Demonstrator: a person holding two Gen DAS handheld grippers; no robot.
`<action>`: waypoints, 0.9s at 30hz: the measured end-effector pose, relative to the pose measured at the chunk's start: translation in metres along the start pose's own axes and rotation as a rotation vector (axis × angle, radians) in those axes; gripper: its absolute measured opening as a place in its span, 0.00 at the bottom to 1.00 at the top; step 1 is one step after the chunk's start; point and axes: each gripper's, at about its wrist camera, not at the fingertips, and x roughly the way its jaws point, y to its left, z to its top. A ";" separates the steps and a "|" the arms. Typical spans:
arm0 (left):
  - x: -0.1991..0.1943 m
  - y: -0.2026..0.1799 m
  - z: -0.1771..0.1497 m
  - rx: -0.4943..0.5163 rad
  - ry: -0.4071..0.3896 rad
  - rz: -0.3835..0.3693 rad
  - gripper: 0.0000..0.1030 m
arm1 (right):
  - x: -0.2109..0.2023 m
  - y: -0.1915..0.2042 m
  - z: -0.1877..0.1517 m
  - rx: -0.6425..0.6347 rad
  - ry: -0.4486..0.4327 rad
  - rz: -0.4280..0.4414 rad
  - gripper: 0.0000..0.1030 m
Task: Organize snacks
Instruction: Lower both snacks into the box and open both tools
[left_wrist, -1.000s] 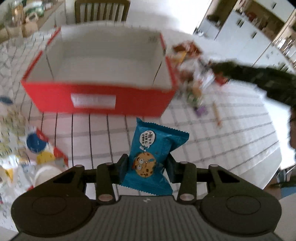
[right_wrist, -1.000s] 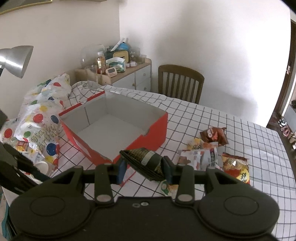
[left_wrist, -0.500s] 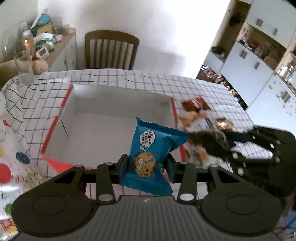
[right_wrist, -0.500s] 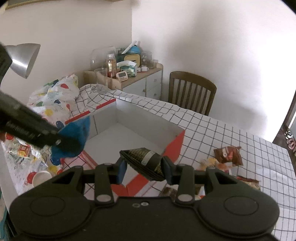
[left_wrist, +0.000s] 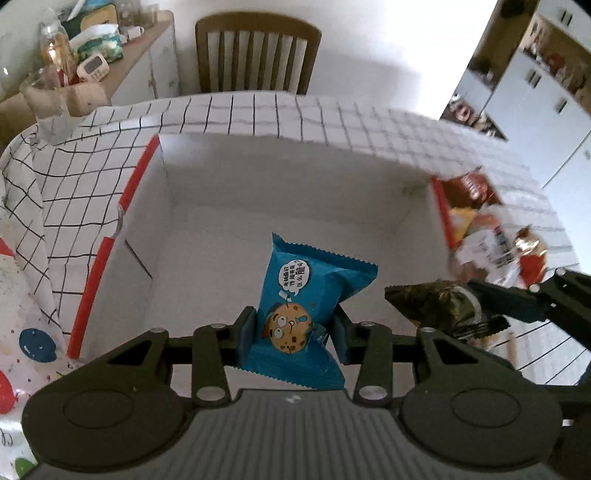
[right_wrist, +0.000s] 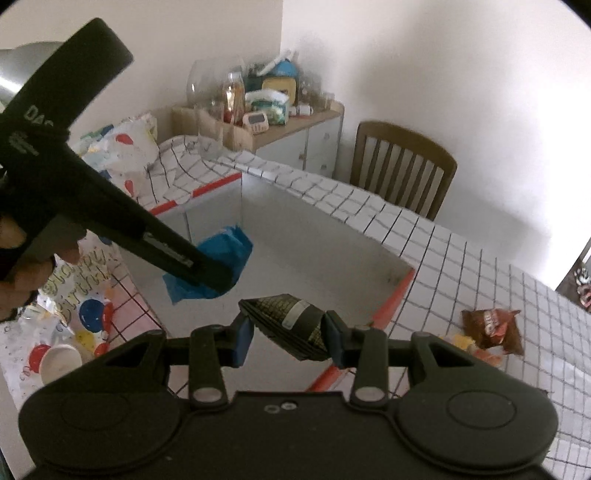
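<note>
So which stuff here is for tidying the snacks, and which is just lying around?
For the job:
- blue cookie pack, held by the left gripper
- dark snack pack, held by the right gripper
- red box
- loose snacks

Just lying about:
- chair
- cabinet clutter
- balloon bag

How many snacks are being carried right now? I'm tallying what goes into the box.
2. A blue cookie packet in the left hand-held gripper and a dark packet in the right hand-held gripper, both over the box. Others lie on the table.
</note>
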 end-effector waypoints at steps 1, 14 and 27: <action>0.004 0.000 0.000 0.003 0.010 0.003 0.40 | 0.005 0.000 0.000 0.006 0.012 0.002 0.39; 0.039 -0.001 -0.002 0.046 0.094 0.027 0.41 | 0.038 0.006 0.001 0.021 0.098 -0.004 0.40; 0.009 -0.001 -0.006 0.026 0.008 0.034 0.67 | 0.023 0.002 -0.002 0.057 0.069 -0.023 0.67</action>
